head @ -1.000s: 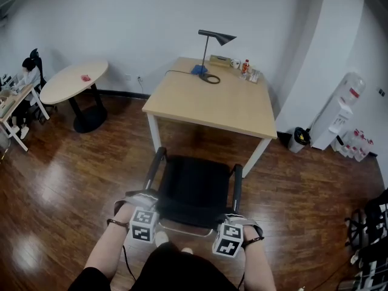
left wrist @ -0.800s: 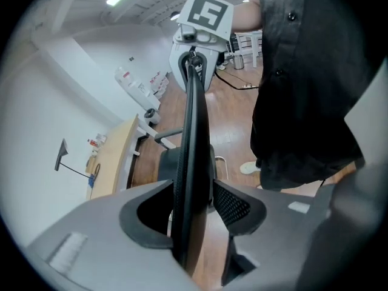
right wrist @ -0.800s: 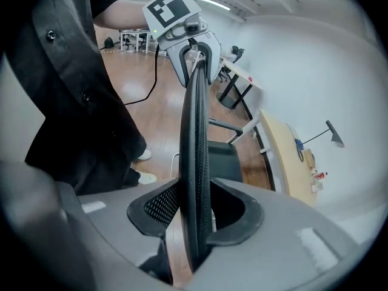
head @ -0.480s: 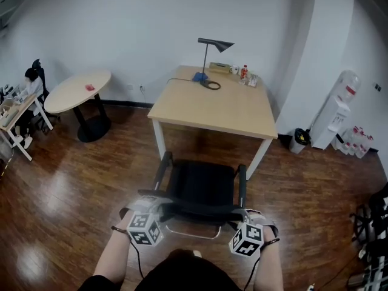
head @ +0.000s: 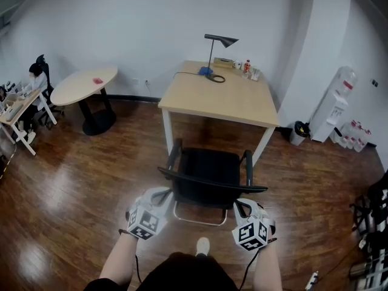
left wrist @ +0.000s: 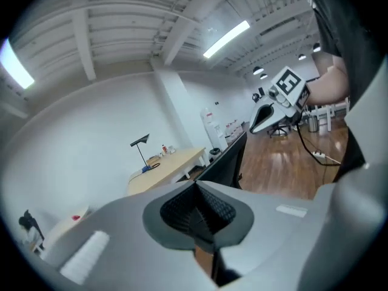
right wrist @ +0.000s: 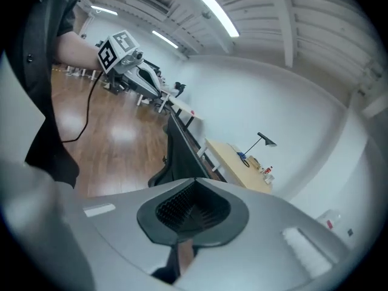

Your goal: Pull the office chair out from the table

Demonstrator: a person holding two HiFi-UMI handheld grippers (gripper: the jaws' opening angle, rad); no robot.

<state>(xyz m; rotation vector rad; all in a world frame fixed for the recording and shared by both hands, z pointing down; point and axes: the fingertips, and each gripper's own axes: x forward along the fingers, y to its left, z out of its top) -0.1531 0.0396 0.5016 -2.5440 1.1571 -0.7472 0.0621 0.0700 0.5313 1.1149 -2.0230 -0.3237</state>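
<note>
Both pairs of tongs have let go of the office chair and drawn back toward the person; a second ago they sat at the two ends of its top rail, and now they hang just short of that rail, apart from it. Jaws on the left tongs have just been closing and now press together with nothing between them; the right tongs are the same, closed and empty. Just ahead of the tongs and between them stands the chair, its back toward them; the seat is out from under the tabletop, which lies farther ahead beyond it, with bare floor showing between the two. Judging by that gap, the pull looks finished; the release reads as the end of the job, not a regrip.
</note>
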